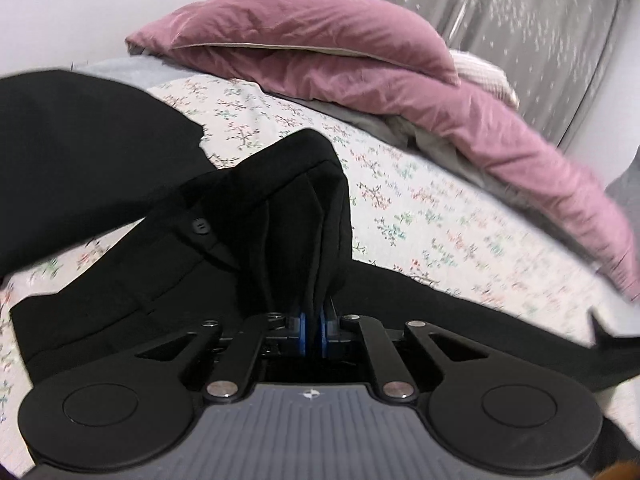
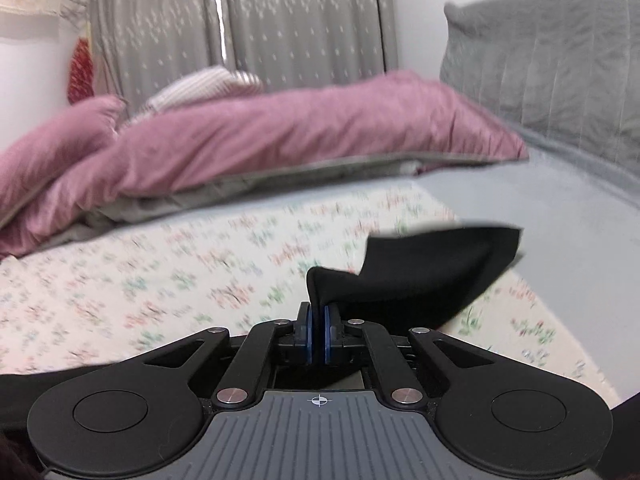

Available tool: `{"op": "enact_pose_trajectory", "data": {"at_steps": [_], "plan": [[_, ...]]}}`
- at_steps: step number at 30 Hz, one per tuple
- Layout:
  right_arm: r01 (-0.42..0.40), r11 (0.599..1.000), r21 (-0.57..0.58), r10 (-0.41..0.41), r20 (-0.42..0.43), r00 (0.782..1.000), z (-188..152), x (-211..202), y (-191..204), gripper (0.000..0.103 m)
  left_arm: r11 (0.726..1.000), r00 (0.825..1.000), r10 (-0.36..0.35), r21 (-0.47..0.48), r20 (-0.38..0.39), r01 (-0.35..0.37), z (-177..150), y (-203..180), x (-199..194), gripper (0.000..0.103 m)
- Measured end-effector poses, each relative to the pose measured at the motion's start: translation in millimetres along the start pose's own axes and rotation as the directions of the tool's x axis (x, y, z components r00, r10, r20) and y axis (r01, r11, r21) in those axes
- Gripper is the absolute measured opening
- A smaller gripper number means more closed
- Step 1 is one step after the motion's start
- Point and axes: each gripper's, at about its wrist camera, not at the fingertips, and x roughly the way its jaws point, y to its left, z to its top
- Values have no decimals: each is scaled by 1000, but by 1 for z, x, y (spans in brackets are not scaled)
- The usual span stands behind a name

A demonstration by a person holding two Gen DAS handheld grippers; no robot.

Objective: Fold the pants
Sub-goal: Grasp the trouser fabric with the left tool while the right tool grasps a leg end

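Black pants (image 1: 120, 200) lie across a floral bedsheet (image 1: 420, 208); a button shows at the waistband. In the left wrist view my left gripper (image 1: 314, 320) is shut on a bunched fold of the waist cloth, which rises in a peak over the blue pads (image 1: 303, 332). In the right wrist view my right gripper (image 2: 318, 320) is shut on another edge of the black pants (image 2: 420, 272), and that cloth lifts off the floral bedsheet (image 2: 160, 272) and trails to the right. The fingertips of both grippers are hidden under the fabric.
A pink pillow (image 1: 312, 32) and a pink duvet (image 2: 280, 140) lie along the far side of the bed. Grey curtains (image 2: 280, 20) hang behind. A grey padded headboard (image 2: 560, 52) stands at the right, with a plain grey sheet (image 2: 540, 200) below it.
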Motion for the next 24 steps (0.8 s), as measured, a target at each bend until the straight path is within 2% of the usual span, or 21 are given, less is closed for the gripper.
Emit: {"op": "enact_pose_trajectory", "data": {"at_steps": [4, 7, 11, 14, 16, 19, 22, 24], "plan": [[-27, 999, -27, 27, 21, 999, -4, -45, 6, 4, 996, 999, -30, -81, -19, 29, -4, 27, -16, 10], [-51, 997, -49, 51, -12, 999, -15, -75, 10, 4, 986, 996, -61, -156, -61, 51, -15, 50, -25, 10], [-63, 982, -178, 55, -45, 997, -37, -99, 21, 4, 975, 988, -90, -213, -129, 61, -34, 74, -38, 10], [-79, 969, -233, 54, -112, 992, -61, -110, 19, 4, 970, 976, -107, -234, -190, 60, -47, 84, -44, 10], [-83, 960, -266, 40, -163, 986, -77, -112, 16, 4, 968, 967, -96, -250, -236, 35, -56, 89, -43, 11], [-79, 952, -294, 7, -238, 971, -99, -111, 16, 4, 952, 963, -114, -304, -246, 35, -65, 96, -39, 12], [-66, 955, -290, -28, -309, 951, -115, -100, 12, 13, 942, 966, -131, -332, -222, 52, -63, 93, -42, 18], [-52, 966, -253, -33, -320, 947, -118, -100, 8, 16, 958, 975, -109, -284, -194, 51, -59, 87, -47, 32]]}}
